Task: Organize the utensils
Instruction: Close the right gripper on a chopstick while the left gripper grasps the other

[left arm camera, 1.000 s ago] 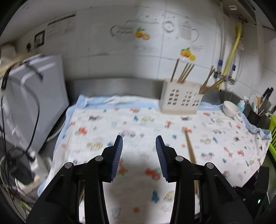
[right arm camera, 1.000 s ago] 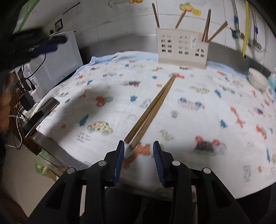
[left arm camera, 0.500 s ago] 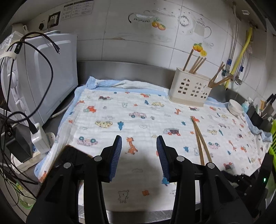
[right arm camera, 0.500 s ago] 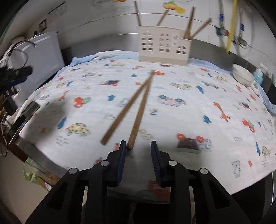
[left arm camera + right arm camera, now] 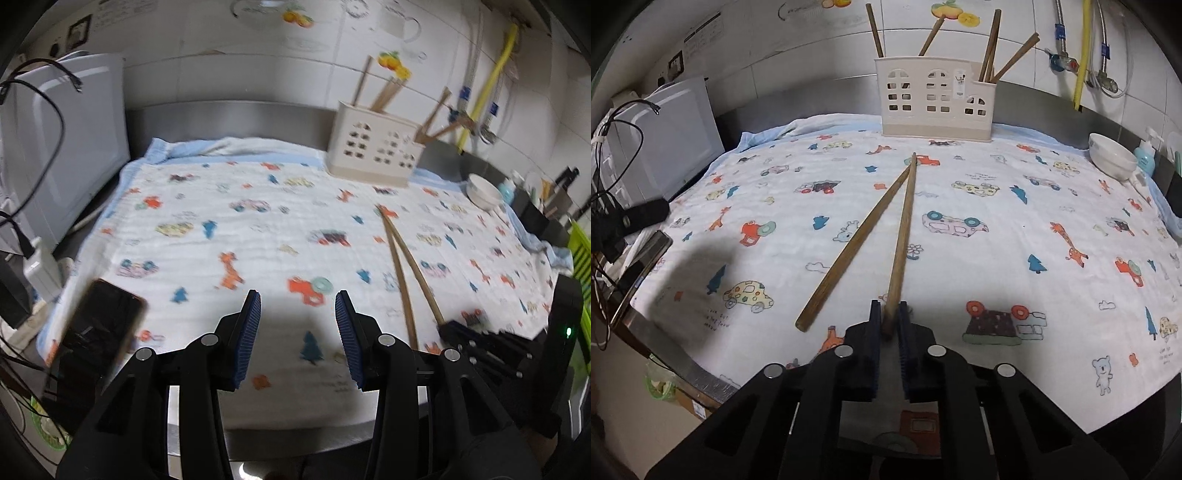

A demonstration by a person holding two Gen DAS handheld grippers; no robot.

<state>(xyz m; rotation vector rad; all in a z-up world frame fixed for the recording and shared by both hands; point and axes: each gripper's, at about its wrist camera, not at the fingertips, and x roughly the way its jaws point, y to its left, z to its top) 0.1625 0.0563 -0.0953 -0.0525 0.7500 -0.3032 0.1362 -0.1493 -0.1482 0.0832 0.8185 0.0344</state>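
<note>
- Cloth, white with a pale blue border and a print of cars, giraffes, bears and trees, covers the steel surface that runs along a tiled wall.
- White appliance stands at the left edge of the cloth, with black cables looped in front of it.
- Cream utensil holder, pierced with window-shaped holes, stands upright at the back of the cloth against the steel upstand; several brown chopsticks lean out of its compartments at different angles.
- Right claw has just been closing and is now clamped on the near end of one chopstick, its blue ribbed pads pressing the wood from both sides close to the front edge of the cloth.
- Left claw is parted about halfway with nothing between its pads, poised above bare cloth near the front edge and well apart from both sticks.
- Gripped chopstick is long, brown and round, running away from the claw toward the holder; whether its far tip rests on the cloth cannot be told.
- Second chopstick, the same brown wood, lies flat on the cloth just left of the first; the two far tips meet a short way in front of the holder, so the pair forms a narrow V, and its near end lies free, beside the right claw but untouched.
- White bowl sits at the far right of the cloth, next to a small blue bottle.
- Dark phone lies at the front left corner of the cloth, blurred in the left wrist view.
</note>
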